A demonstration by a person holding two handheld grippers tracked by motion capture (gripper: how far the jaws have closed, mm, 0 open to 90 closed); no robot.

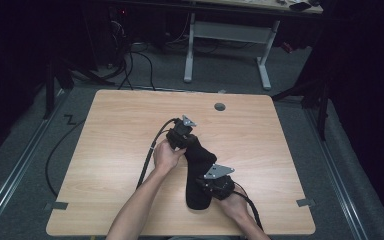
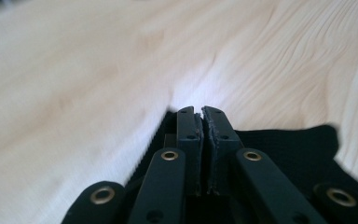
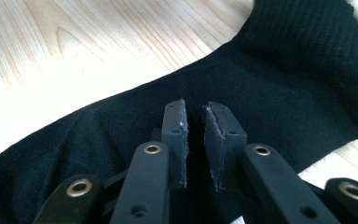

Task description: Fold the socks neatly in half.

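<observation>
Black sock laid out on wooden table, centre to lower centre of high view, running diagonally from upper left down to lower right, toe end nearest bottom edge. Left gripper at sock's upper end, held by left hand just left of centre. Right gripper at sock's lower part, right hand behind it toward lower right.

In left gripper view: left gripper with jaws pressed together, barely a slit between pads, tips at edge of sock in lower half of frame; cannot tell whether fabric is pinched between them. Bare table across upper frame, blurred.

In right gripper view: right gripper with jaws a narrow gap apart, poised over sock; whether cloth is caught in gap cannot be told. Sock crossing frame from lower left to upper right, table in upper left.
</observation>
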